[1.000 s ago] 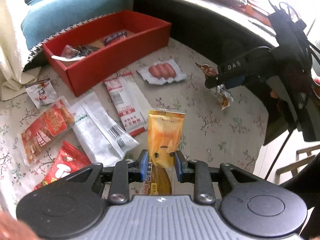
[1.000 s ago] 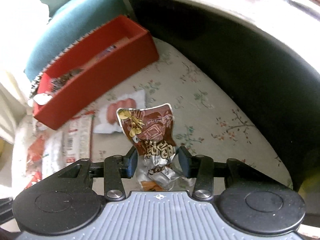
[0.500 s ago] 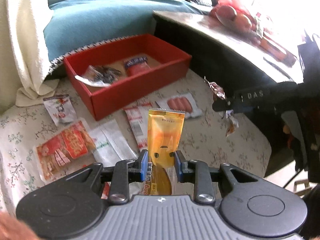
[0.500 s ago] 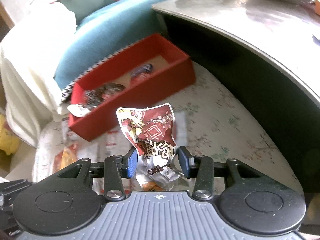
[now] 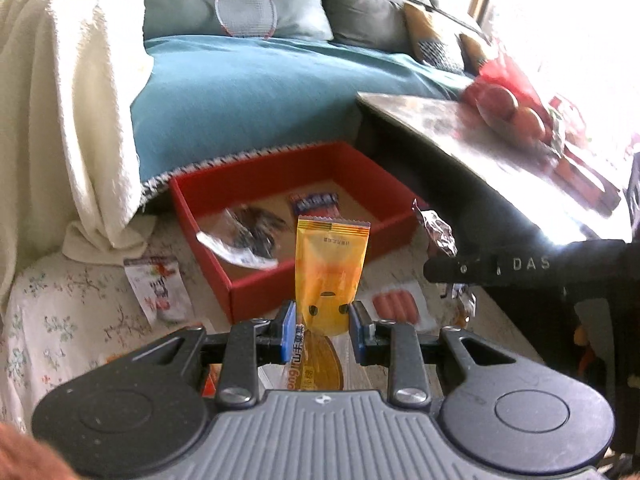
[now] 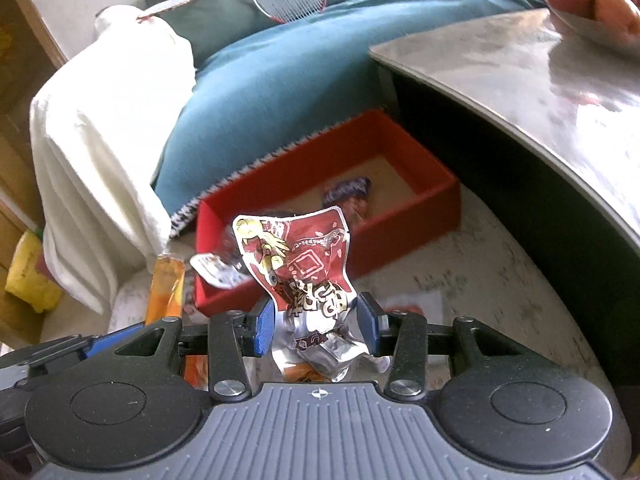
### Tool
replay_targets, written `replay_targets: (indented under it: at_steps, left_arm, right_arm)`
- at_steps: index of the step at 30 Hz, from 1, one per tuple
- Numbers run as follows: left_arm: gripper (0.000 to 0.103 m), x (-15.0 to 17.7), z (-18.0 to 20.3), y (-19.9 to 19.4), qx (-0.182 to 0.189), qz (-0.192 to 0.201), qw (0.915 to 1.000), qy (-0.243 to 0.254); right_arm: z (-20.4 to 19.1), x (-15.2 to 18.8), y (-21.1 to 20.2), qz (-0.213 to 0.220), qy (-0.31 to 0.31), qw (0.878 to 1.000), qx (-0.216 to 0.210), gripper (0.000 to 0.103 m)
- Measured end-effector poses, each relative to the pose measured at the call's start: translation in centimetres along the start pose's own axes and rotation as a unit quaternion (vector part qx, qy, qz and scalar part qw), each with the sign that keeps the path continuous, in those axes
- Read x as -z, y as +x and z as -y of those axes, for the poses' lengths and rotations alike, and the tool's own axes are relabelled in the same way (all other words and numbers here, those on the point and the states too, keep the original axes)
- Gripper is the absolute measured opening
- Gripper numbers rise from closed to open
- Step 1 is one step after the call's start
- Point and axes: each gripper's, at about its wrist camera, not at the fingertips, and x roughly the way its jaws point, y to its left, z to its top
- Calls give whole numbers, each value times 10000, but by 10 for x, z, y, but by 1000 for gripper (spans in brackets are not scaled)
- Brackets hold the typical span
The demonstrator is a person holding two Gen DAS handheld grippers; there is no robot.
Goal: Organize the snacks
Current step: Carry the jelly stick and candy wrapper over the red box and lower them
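My left gripper (image 5: 322, 330) is shut on an upright orange snack packet (image 5: 329, 268), held in the air in front of the red box (image 5: 256, 292). My right gripper (image 6: 316, 324) is shut on a crumpled dark red snack packet (image 6: 304, 268), also held in the air short of the red box (image 6: 404, 236). The box holds a dark clear-wrapped snack (image 5: 248, 232) and a blue and red packet (image 5: 316, 202). In the left wrist view the right gripper shows at the right with its packet's foil tip (image 5: 438, 230). The orange packet also shows in the right wrist view (image 6: 166, 292).
On the floral cloth lie a white packet (image 5: 158, 288) and a sausage pack (image 5: 394, 306). A teal cushion (image 5: 248, 84) and a white blanket (image 5: 60, 120) lie behind the box. A dark table (image 6: 540, 92) with a fruit bowl (image 5: 516, 116) stands at the right.
Both grippers have risen and tilted up with their packets. The red box has drawn toward the middle of both views and the sofa has come into sight.
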Motion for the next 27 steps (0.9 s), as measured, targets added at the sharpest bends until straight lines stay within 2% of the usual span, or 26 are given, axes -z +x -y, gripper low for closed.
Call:
replay_targets:
  at_steps: [16,27]
  left_arm:
    - [22,-48,-24,42,-508,270,9981,-223]
    - [22,-71,-34,81,-692,232,9965,-400]
  right_arm:
    - [-17,-41,44,-54,-145,9999,-9,51]
    - [-7,-67,91,-193,-95,9997,152,51]
